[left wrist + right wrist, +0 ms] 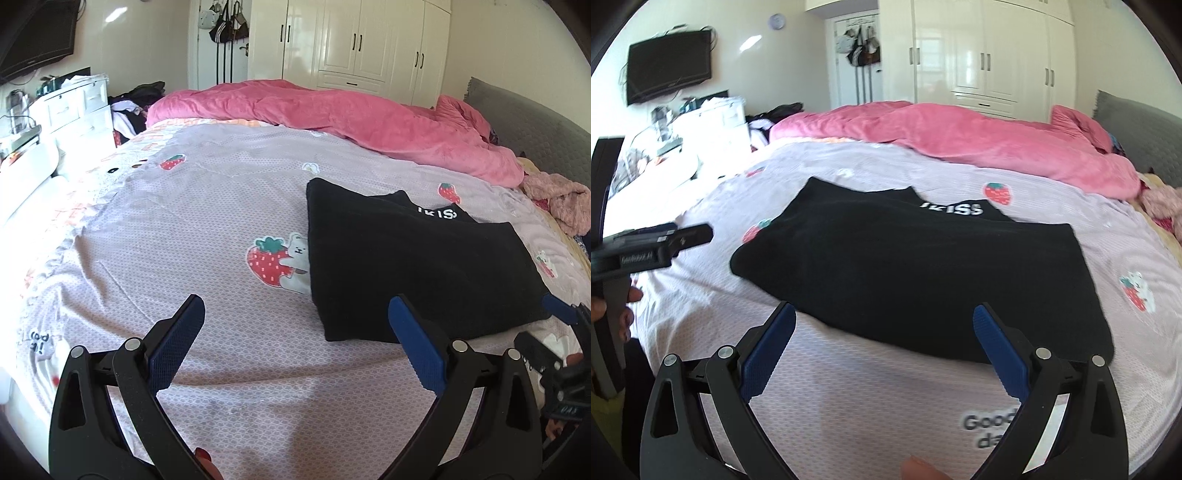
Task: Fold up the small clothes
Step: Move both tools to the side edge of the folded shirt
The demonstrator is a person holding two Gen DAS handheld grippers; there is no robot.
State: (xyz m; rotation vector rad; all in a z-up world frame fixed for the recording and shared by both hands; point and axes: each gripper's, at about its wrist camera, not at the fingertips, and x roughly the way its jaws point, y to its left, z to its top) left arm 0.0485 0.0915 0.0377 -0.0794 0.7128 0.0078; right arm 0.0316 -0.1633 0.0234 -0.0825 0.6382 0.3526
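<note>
Left wrist view: left gripper (pixel 295 332) jaws spread wide, nothing between them, pads clear of the fabric and hovering over the bedsheet (pixel 192 229). Black garment (pixel 417 269) lies folded flat on the sheet at about 1 o'clock from the gripper; its near edge sits just behind the blue pad of the right-hand finger (pixel 413 343). White lettering shows on the garment's far side. Right gripper (pixel 565 354) pokes in at 3 o'clock, just beside the garment's near right corner; contact there is not clear. Pink duvet (pixel 332 114) is bunched at 12 o'clock, well apart from the garment.

Right wrist view: right gripper (pixel 884 332) also wide open, holding nothing. Garment (pixel 916 266) lies at 12 o'clock, near edge spanning the gap between the two fingertips, both tips overlapping that edge in the frame; touching or just above, can't tell. Left gripper (pixel 683 234) enters at 9 o'clock, near the garment's left corner, jaw gap not readable from here. A hand (pixel 624 314) grips its handle at 8 o'clock.
</note>
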